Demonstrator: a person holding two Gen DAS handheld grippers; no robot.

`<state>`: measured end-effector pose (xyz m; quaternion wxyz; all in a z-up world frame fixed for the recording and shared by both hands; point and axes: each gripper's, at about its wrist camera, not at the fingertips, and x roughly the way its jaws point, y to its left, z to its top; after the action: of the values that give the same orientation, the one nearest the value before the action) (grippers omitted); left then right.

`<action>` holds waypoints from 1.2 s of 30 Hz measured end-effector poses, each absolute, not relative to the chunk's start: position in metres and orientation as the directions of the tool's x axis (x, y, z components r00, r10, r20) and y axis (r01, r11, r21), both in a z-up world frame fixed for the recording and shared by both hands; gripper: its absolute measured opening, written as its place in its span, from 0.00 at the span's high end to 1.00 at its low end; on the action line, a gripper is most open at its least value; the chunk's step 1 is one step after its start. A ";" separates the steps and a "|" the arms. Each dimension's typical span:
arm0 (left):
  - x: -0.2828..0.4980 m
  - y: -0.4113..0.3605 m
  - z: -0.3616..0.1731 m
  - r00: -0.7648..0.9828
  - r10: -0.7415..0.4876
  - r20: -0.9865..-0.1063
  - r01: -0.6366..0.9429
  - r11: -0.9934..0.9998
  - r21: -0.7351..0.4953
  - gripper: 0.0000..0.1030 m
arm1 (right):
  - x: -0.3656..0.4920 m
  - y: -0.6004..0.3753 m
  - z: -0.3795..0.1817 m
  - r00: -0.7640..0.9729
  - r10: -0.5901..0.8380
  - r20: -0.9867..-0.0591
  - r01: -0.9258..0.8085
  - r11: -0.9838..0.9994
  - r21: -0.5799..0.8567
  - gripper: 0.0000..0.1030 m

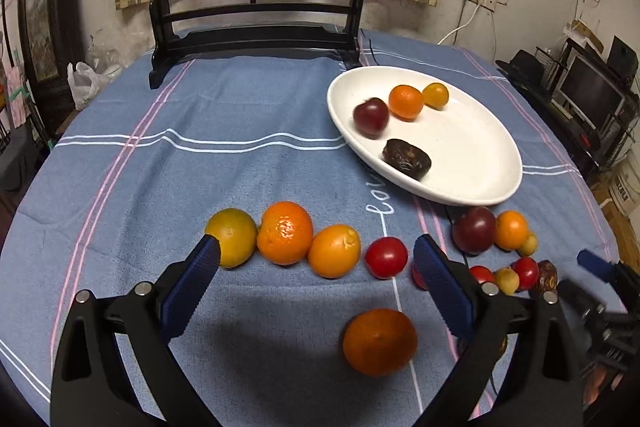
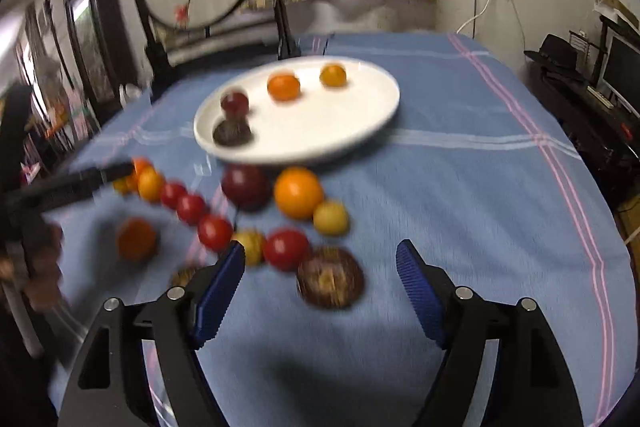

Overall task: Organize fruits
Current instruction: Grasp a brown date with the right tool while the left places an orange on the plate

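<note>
Hovering fingers, left: the left gripper (image 1: 316,251) has its fingers wide apart, holding nothing and touching nothing; a single orange (image 1: 379,342) lies on the cloth between them, nearer than the tips.
Fingers, right: the right gripper (image 2: 320,259) is also spread and empty; a dark wrinkled fruit (image 2: 330,277) lies loose between its fingers.
Fruit, near: a row of three citrus (image 1: 284,233) and a red tomato (image 1: 386,257) lies just beyond the left tips; to the right is a mixed cluster (image 1: 504,247), its pieces touching.
Fruit, far: the white plate (image 1: 472,183) on the right already holds four pieces, one of them a dark plum (image 1: 371,116).
Bench: covered with a blue cloth (image 1: 240,171).
Risk, rolling: I think a finger brushing a round neighbour would send it rolling across the bench.
Risk, collision: both grippers work near the same cluster and could bump.
Risk, crushing: soft tomatoes could split under a hard grip.
</note>
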<state>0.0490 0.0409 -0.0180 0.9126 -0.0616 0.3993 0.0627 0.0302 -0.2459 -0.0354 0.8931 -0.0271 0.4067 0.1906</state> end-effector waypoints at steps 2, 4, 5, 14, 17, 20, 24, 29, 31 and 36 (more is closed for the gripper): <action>0.046 0.038 -0.019 0.674 0.069 -0.735 -0.157 0.986 -0.051 0.07 | 0.031 -0.245 -0.043 0.561 0.317 -0.764 -0.370 0.922 0.111 0.24; 0.045 0.035 -0.020 0.669 0.068 -0.740 -0.151 0.987 -0.046 0.07 | 0.035 -0.242 -0.048 0.547 0.296 -0.783 -0.362 0.927 0.098 0.24; 0.044 0.035 -0.022 0.665 0.065 -0.744 -0.147 0.988 -0.045 0.07 | 0.037 -0.240 -0.051 0.540 0.283 -0.793 -0.357 0.930 0.088 0.24; 0.036 0.023 -0.030 0.645 0.028 -0.763 -0.076 0.997 -0.028 0.07 | 0.049 -0.234 -0.065 0.554 0.193 -0.810 -0.315 0.949 0.011 0.56; 0.032 0.022 -0.036 0.633 0.017 -0.774 -0.062 0.998 -0.028 0.07 | 0.050 -0.243 -0.064 0.551 0.238 -0.799 -0.305 0.950 0.073 0.61; 0.027 0.022 -0.043 0.619 0.006 -0.786 -0.047 0.998 -0.030 0.07 | 0.049 -0.253 -0.060 0.563 0.278 -0.779 -0.289 0.948 0.130 0.61; 0.024 0.016 -0.049 0.612 -0.006 -0.791 -0.019 1.000 -0.023 0.07 | 0.049 -0.265 -0.056 0.576 0.316 -0.754 -0.273 0.944 0.187 0.61; 0.028 0.006 -0.059 0.592 0.006 -0.806 0.012 1.000 0.016 0.25 | 0.047 -0.264 -0.054 0.570 0.350 -0.743 -0.295 0.932 0.212 0.61; 0.032 0.001 -0.066 0.565 0.005 -0.825 0.029 0.999 0.027 0.35 | 0.045 -0.262 -0.052 0.573 0.358 -0.737 -0.309 0.927 0.211 0.61; 0.033 -0.005 -0.066 0.576 -0.020 -0.817 0.058 0.998 0.016 0.59 | 0.040 -0.256 -0.047 0.580 0.380 -0.720 -0.344 0.916 0.206 0.61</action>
<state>0.0326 -0.0047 -0.0659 0.8875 0.0206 0.4598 -0.0220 0.0402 -0.2558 -0.0470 0.8886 0.0217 0.4103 0.2038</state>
